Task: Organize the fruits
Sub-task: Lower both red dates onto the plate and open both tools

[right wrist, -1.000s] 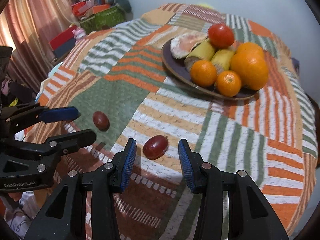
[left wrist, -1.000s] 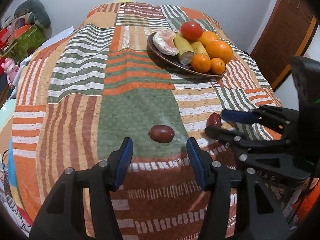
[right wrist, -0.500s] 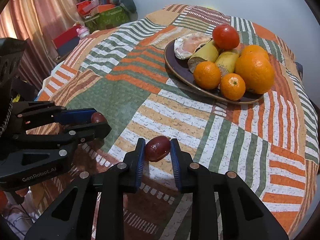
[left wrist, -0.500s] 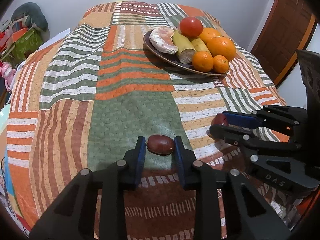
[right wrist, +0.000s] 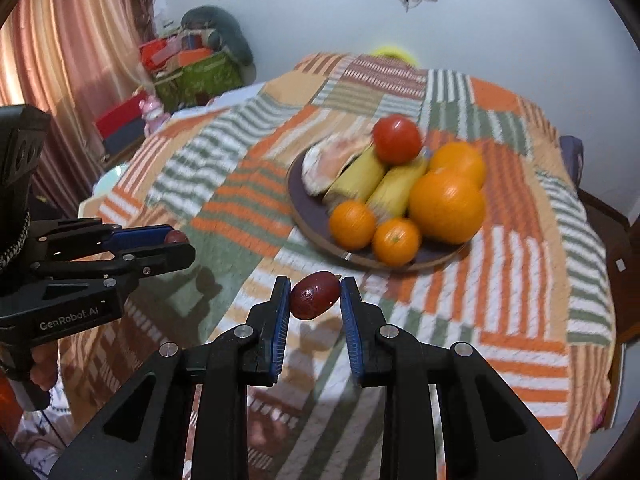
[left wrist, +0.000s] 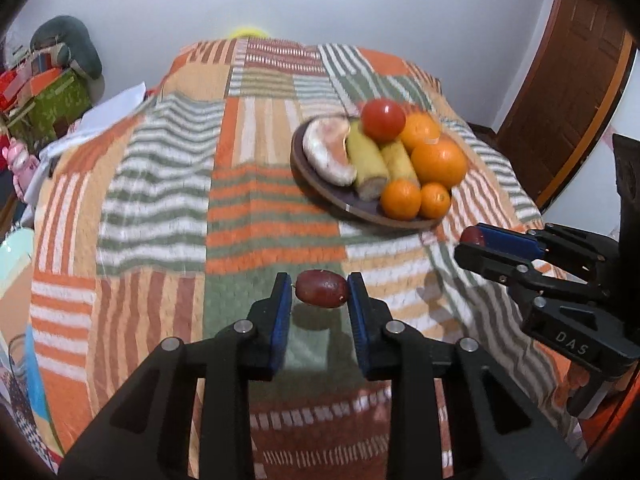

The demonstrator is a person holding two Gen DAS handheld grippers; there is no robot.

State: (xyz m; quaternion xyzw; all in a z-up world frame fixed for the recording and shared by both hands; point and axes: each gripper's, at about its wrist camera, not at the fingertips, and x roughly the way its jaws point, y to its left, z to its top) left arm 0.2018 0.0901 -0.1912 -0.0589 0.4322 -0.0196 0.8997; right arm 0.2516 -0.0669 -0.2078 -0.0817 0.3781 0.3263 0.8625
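dark maroon and smooth, a small oval fruit [left wrist: 321,289] is pinched between the blue pads of the left gripper [left wrist: 320,292], held lengthwise across the gap with a pale nub at each end. it hangs clear of the bedspread [left wrist: 160,200], and its shadow lies on a green patch just beneath it. a second dark red oval fruit [right wrist: 315,295], glossy with a small pale scuff on its skin, is clamped the same way in the right gripper [right wrist: 314,298], tilted with its far end higher, also lifted off the cloth. both sets of jaws are narrow, closed on their fruit.

in the left wrist view the right gripper sits at 3 o'clock, with only the red tip of its fruit showing past the blue pad. in the right wrist view the left gripper [right wrist: 176,240] sits at 9 o'clock, its fruit just peeking out.

the cloth is a quilted patchwork of orange, green, white and brown stripes. a dark round plate [right wrist: 298,200] rests on it toward 1 o'clock of each held fruit, well apart from both. it is piled with oranges [right wrist: 446,206], two yellow bananas, a red tomato [right wrist: 397,139] on top and a pale, pinkish piece at its far left.
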